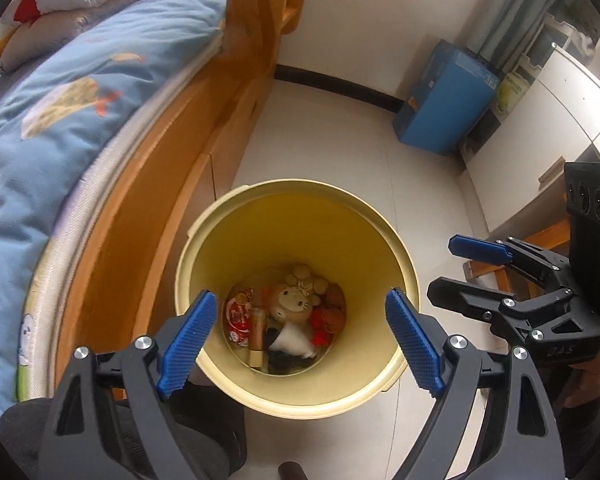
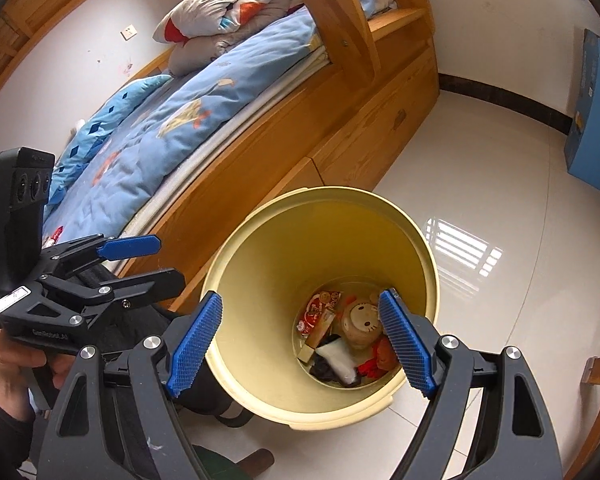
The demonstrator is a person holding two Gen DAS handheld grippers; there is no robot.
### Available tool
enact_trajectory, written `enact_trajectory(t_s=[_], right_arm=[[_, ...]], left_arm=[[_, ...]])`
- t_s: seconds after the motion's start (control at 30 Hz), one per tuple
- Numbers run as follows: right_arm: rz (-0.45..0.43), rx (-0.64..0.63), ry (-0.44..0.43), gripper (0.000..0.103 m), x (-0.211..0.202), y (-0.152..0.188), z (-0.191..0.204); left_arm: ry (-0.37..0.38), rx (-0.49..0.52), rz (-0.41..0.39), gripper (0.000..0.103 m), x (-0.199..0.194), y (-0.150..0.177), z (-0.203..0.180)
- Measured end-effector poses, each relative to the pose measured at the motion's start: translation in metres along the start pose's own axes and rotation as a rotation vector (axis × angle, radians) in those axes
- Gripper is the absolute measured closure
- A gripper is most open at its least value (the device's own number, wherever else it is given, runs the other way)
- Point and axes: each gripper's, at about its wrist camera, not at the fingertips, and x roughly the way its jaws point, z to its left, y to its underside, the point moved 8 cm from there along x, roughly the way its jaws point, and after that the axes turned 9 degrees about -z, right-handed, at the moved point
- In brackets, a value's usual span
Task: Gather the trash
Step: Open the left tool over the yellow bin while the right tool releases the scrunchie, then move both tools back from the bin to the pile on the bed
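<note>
left tool wide open, empty | right tool same | above bin

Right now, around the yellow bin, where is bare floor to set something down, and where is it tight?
Bare tile lies between the yellow bin and the blue box, up to the dark baseboard. Tight: the wooden bed frame stands close along the bin's other side, and the bin's bottom is packed with trash, including a plush toy. Both grippers hang open above it.

Bright daylight, sharp focus; window glare on the glossy floor, fisheye bending and dark corners.
</note>
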Motion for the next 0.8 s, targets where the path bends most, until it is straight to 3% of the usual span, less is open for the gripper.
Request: enact_trajectory(t_s=[0.3, 0.5, 0.8], right_arm=[[-0.028, -0.065, -0.073, 0.025, -0.006, -0.015, 0.044], [-0.055, -0.179, -0.18, 0.025, -0.006, -0.03, 0.115], [-0.077, -0.321, -0.388, 0.025, 0.002, -0.039, 0.243]], left_arm=[[-0.127, -0.001, -0.134, 0.013, -0.061, -0.013, 0.02], [-0.316, -0.029, -0.297, 0.008, -0.142, -0.008, 0.056], [-0.525, -0.181, -0.386, 0.006, -0.239, 0.031, 0.135]])
